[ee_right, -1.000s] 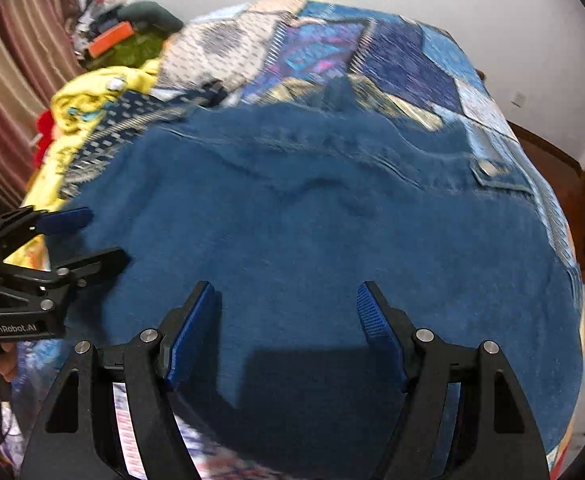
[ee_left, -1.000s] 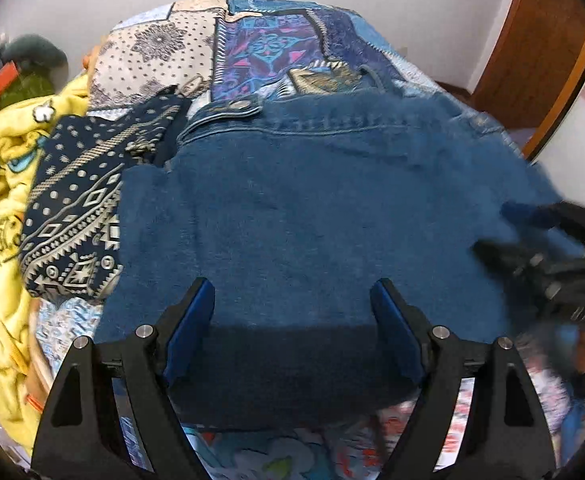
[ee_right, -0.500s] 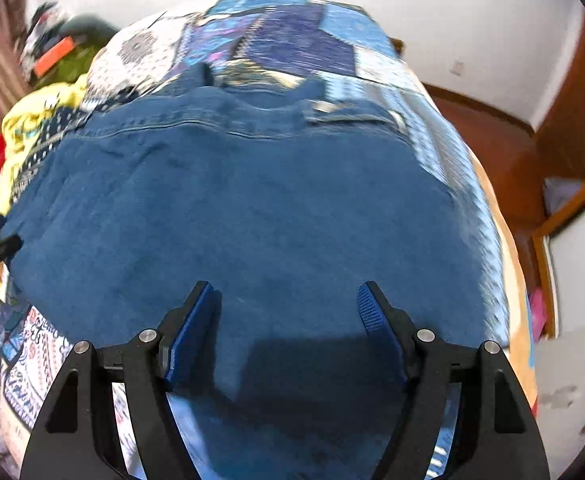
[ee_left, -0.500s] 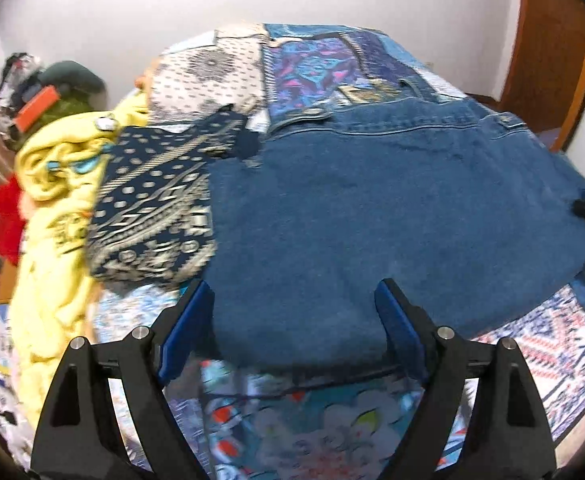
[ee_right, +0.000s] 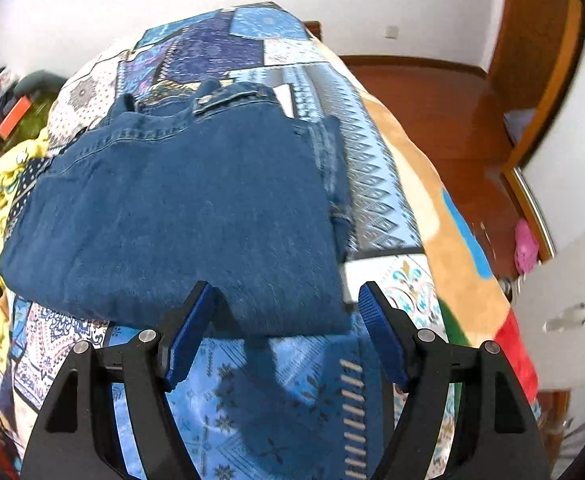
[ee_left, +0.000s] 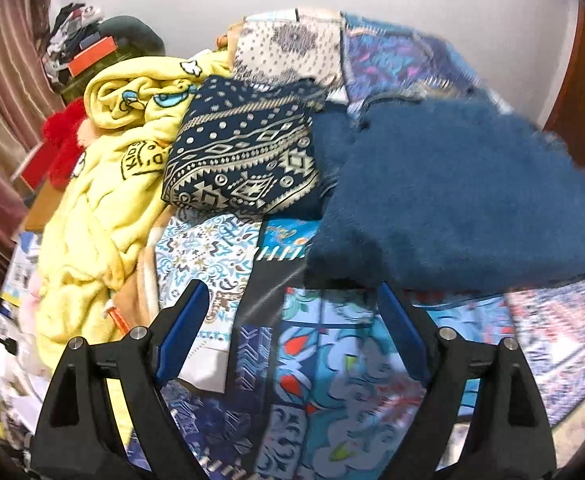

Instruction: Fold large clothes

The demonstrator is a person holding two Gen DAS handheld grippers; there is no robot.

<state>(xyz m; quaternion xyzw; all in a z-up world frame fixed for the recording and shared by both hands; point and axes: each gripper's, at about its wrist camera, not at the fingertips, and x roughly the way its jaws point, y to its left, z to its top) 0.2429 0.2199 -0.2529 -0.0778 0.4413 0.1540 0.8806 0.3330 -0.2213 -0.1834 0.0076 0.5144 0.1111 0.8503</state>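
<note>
Lying flat: thick folded denim garment (ee_right: 180, 216)

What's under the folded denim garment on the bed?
The denim garment lies on the patchwork bedspread, which shows all round it. Its left edge meets the navy patterned cloth. Whatever lies beneath its middle, or between its folded layers, is covered.

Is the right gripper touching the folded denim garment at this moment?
Cannot tell. In the right wrist view the right gripper is open over the denim garment; its hem runs between the fingers, hiding any gap.
</note>
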